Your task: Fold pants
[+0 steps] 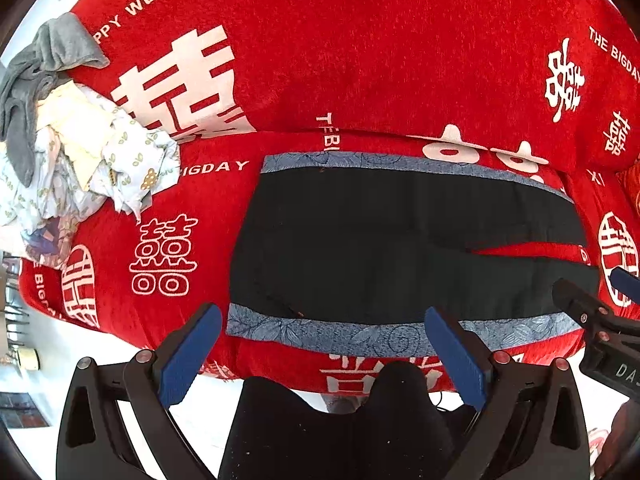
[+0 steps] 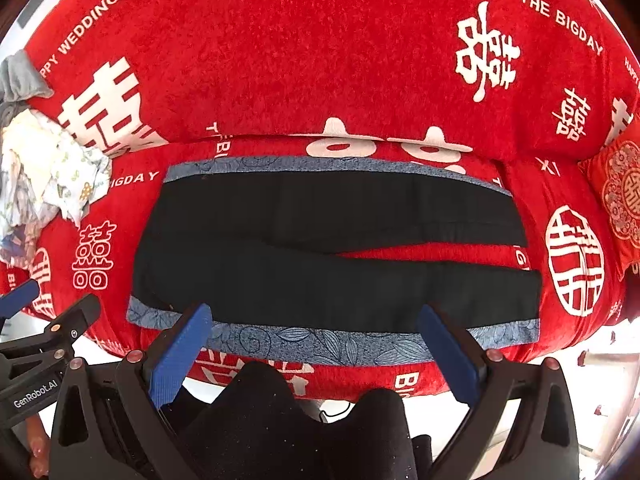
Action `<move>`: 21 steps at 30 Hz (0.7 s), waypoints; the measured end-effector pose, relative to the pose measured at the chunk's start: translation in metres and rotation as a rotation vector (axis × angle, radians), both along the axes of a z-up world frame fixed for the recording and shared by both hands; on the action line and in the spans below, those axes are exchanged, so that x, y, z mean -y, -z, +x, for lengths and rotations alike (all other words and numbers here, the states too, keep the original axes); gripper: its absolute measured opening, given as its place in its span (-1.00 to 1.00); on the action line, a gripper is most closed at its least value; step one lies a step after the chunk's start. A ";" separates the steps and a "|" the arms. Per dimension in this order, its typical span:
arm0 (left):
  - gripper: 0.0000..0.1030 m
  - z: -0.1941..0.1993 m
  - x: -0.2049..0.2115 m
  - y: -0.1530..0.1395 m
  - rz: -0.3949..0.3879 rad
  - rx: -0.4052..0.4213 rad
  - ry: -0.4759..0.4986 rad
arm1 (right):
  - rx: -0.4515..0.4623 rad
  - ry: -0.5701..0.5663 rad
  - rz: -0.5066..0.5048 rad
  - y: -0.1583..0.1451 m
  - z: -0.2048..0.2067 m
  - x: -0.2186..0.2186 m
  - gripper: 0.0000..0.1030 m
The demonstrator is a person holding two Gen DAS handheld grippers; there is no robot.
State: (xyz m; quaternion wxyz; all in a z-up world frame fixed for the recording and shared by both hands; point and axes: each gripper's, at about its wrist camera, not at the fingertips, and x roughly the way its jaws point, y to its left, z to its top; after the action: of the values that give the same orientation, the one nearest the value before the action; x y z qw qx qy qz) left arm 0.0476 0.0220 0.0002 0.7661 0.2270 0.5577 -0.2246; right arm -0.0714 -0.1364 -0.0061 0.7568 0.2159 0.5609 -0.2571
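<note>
Black pants [image 1: 380,248] [image 2: 320,248] with blue patterned side stripes lie flat across a red sofa seat, waist to the left, the two legs splitting apart toward the right. My left gripper [image 1: 324,354] hovers open just in front of the near striped edge, nothing between its blue pads. My right gripper [image 2: 316,350] is also open, in front of the same near edge, a bit further right. Each gripper shows at the side of the other's view: the right one [image 1: 600,312], the left one [image 2: 48,320].
The red sofa cover [image 1: 360,60] with white lettering spans seat and backrest. A heap of grey and light patterned clothes [image 1: 60,128] [image 2: 44,168] sits at the left end. A red embroidered cushion [image 2: 620,200] lies at the right. The person's dark-clad knees [image 2: 300,420] are below the grippers.
</note>
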 end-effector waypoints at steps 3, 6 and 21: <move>0.98 0.008 -0.008 0.009 0.005 -0.006 0.026 | -0.023 0.028 0.015 0.010 0.001 -0.003 0.99; 0.98 0.017 -0.016 0.021 0.016 -0.029 0.031 | -0.063 0.051 0.025 0.023 0.001 -0.007 0.99; 0.98 0.053 -0.076 0.145 -0.073 -0.266 0.012 | 0.004 0.200 0.378 0.146 -0.017 -0.009 0.99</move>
State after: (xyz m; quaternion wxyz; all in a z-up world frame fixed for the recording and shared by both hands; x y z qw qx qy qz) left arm 0.1004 0.0977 -0.1446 0.6918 0.1707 0.6444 -0.2775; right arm -0.0881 -0.1270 -0.1519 0.6745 0.4093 0.5735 -0.2207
